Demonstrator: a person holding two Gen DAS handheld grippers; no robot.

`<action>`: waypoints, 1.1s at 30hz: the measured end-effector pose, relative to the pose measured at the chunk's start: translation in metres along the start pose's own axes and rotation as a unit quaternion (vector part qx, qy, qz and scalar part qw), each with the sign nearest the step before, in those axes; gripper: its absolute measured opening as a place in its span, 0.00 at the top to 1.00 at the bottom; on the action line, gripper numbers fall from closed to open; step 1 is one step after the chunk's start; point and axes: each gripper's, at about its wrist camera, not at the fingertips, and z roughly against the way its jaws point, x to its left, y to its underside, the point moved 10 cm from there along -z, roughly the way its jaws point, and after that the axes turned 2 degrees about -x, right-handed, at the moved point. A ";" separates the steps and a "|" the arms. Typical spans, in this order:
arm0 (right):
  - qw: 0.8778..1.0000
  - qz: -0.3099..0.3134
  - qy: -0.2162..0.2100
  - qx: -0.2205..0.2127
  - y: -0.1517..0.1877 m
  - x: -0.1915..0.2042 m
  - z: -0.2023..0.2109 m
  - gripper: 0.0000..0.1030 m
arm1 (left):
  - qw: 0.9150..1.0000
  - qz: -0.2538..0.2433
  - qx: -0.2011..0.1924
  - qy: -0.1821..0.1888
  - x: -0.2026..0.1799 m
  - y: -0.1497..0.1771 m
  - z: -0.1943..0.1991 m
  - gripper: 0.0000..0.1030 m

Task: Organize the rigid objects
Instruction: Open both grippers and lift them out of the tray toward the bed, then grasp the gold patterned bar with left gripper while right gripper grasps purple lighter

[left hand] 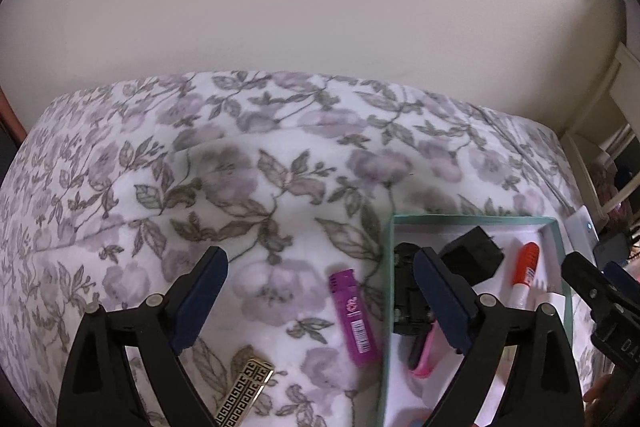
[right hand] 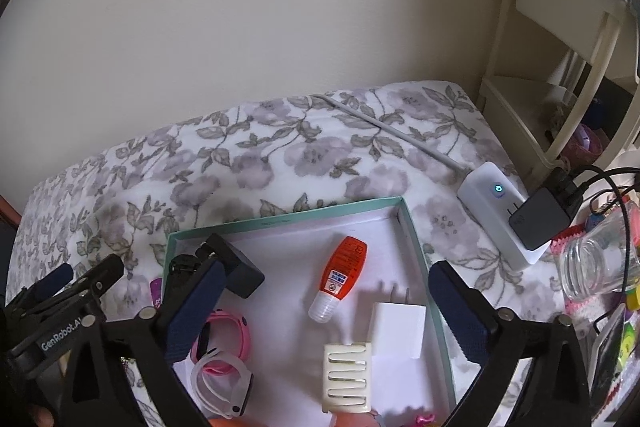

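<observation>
Beside teal box (left hand: 387, 291), purple lighter (left hand: 353, 315)

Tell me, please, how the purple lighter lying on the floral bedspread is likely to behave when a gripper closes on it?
The purple lighter looks like a small hard plastic body, so it should stay stiff and feel light. Its glossy, rounded sides may slip between pads. Because it lies flat on the soft floral bedspread, it will probably sink slightly rather than roll when pressed.

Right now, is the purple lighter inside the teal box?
No. In the left wrist view the purple lighter lies on the floral blanket, just outside the left wall of the teal box.
</observation>
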 end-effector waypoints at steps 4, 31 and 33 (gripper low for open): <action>1.000 0.003 -0.001 -0.003 0.000 0.003 -0.001 0.00 | 1.000 0.012 0.003 -0.003 0.009 0.000 -0.002 0.08; 0.992 0.086 -0.092 0.019 0.036 0.138 0.020 0.05 | 0.995 0.087 0.029 -0.026 0.123 0.018 0.038 0.08; 0.991 0.088 -0.098 0.031 0.042 0.145 0.016 0.09 | 0.996 0.080 0.044 -0.026 0.123 0.029 0.033 0.08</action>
